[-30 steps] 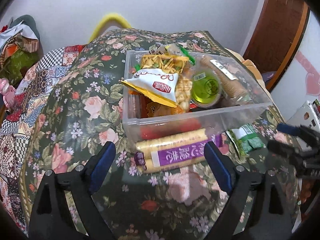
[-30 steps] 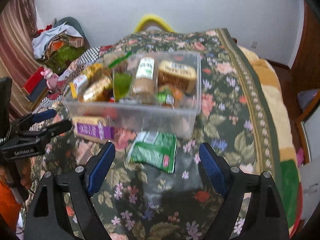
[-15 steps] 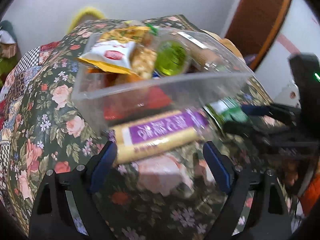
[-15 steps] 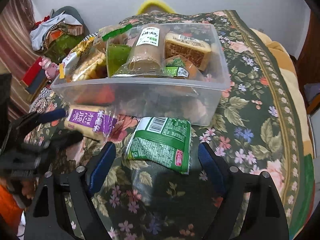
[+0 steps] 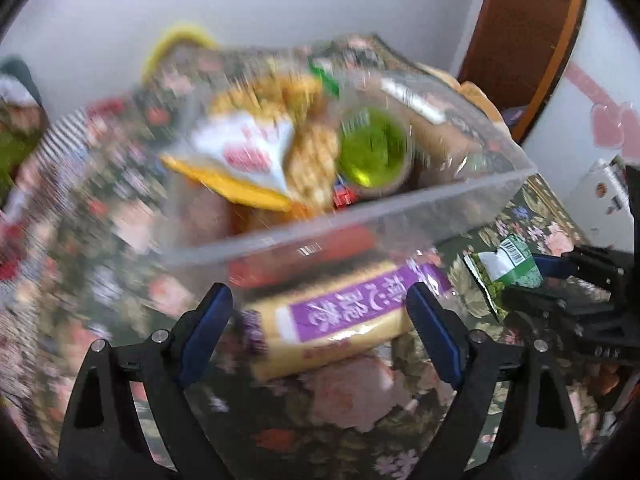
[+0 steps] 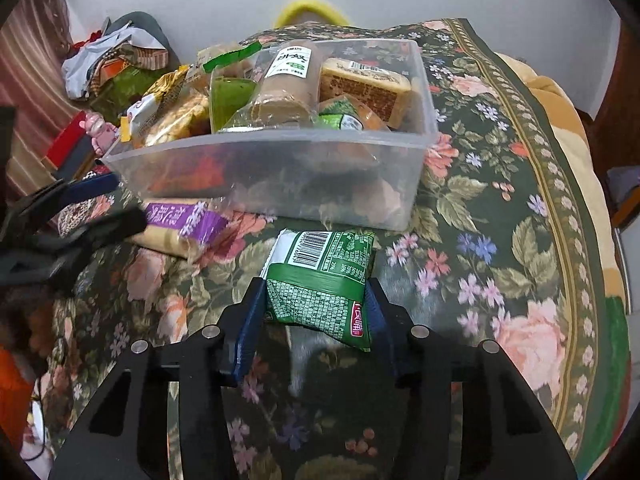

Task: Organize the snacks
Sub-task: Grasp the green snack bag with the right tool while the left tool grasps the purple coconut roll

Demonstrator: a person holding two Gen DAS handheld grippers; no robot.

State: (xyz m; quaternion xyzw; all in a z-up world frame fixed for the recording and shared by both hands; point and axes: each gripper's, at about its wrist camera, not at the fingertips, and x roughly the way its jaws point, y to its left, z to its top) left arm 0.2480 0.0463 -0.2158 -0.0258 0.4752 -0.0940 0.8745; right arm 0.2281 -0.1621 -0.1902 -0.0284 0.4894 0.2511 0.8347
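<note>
Two packets lie outside the clear bin [image 6: 276, 176], on the floral cloth [image 6: 500, 208] just in front of its near wall, which is presumably why both tools are aimed low at that strip. The right hand-held gripper [image 6: 316, 312] has just been closing, and its blue pads now sit against both sides of the green packet [image 6: 320, 280]. The wrapper bulges up between them, so this reads as a grip taken across the packet's narrow width, the easy way to pinch a soft pouch lying flat. The packet is not yet lifted; its far end lies near the bin wall. The left hand-held gripper [image 5: 320, 332] is wide open and holds nothing. Its pads stand on either side of the purple-labelled biscuit pack [image 5: 340, 316], which lies lengthwise across the gap with one side close under the bin. The wide spread suits a long pack, though whether the pads would clear its ends is hard to judge, as the left view is smeared by motion. The bin is already heaped with pouches, a green-lidded cup [image 5: 372, 156] and wrapped cakes [image 6: 364, 84]. Anything added will probably have to rest on top of that pile, so a high, gentle drop seems called for.
</note>
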